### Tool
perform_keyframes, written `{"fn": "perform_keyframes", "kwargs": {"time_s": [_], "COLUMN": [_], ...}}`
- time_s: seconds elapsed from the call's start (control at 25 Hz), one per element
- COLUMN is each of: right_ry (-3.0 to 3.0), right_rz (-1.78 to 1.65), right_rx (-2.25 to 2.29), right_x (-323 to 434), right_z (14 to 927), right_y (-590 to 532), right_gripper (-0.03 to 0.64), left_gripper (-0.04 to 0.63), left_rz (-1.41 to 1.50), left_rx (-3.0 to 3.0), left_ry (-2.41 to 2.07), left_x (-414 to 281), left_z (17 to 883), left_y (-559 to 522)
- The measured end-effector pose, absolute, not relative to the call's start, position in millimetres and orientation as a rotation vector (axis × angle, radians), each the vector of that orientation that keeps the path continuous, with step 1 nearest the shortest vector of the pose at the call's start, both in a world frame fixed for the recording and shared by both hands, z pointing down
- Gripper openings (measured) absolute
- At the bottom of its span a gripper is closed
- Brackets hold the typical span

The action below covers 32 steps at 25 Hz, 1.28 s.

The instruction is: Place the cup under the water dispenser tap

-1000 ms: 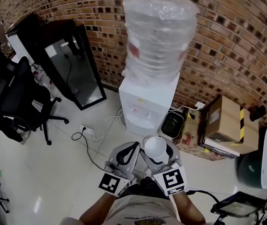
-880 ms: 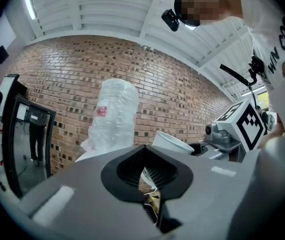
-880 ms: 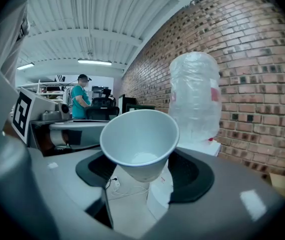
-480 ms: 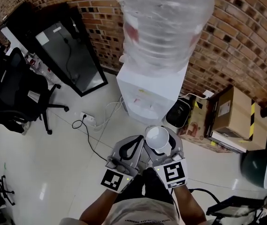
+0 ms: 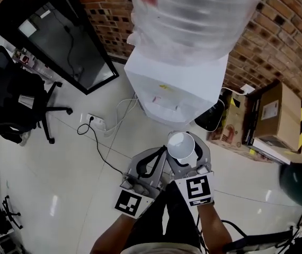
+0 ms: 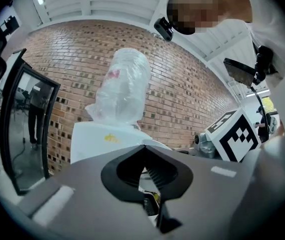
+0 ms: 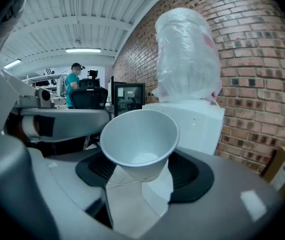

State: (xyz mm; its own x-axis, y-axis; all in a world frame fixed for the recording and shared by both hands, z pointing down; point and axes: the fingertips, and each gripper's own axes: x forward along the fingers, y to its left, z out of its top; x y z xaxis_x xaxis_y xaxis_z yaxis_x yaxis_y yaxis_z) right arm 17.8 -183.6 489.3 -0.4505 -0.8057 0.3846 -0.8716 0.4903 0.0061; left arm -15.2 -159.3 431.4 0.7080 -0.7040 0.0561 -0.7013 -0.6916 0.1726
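Note:
A white paper cup (image 5: 181,145) stands upright between the jaws of my right gripper (image 5: 183,151), which is shut on its lower body. In the right gripper view the cup (image 7: 139,137) is empty and fills the gap of my right gripper (image 7: 142,160). Ahead of it stands the white water dispenser (image 5: 178,82) with its big clear bottle (image 5: 193,12); the tap recess (image 5: 163,103) faces me, apart from the cup. Just left of the cup, my left gripper (image 5: 156,155) is shut with nothing in it. In the left gripper view its tips (image 6: 142,147) meet before the dispenser (image 6: 97,140).
A brick wall runs behind the dispenser. A black glass-door cabinet (image 5: 61,41) and an office chair (image 5: 13,102) stand to the left. A power strip with cable (image 5: 95,121) lies on the tiled floor. A small black bin (image 5: 212,117) and cardboard boxes (image 5: 278,115) stand to the right.
Both grippers have sunk and come nearer the dispenser, which now looms larger in the head view. The cup stays in the right gripper; the left stays shut.

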Motion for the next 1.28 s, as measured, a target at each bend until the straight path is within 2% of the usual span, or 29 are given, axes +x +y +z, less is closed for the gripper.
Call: {"fn": "perform_keyframes", "kwargs": {"time_s": [0.64, 0.92, 1.28], "right_ry": [-2.258, -2.210, -2.142], "right_rz": [0.339, 0.382, 0.486], "right_rx": [1.445, 1.436, 1.470], "right_x": [37.3, 37.6, 43.5], "right_z": [690.2, 738.7, 771.2], "right_y": [-254.1, -283.6, -304.8], "right_gripper": [0.325, 0.325, 0.325], "left_gripper": [-0.006, -0.006, -0.006], "left_rz": [0.121, 0.192, 0.190], "left_rx": [2.676, 2.629, 2.616], "left_ry": [-1.061, -1.046, -1.056], "left_x": [-19.8, -31.1, -37.5], "left_z": [573.4, 612.8, 618.7], "left_y": [-177.6, -165.9, -169.3]}}
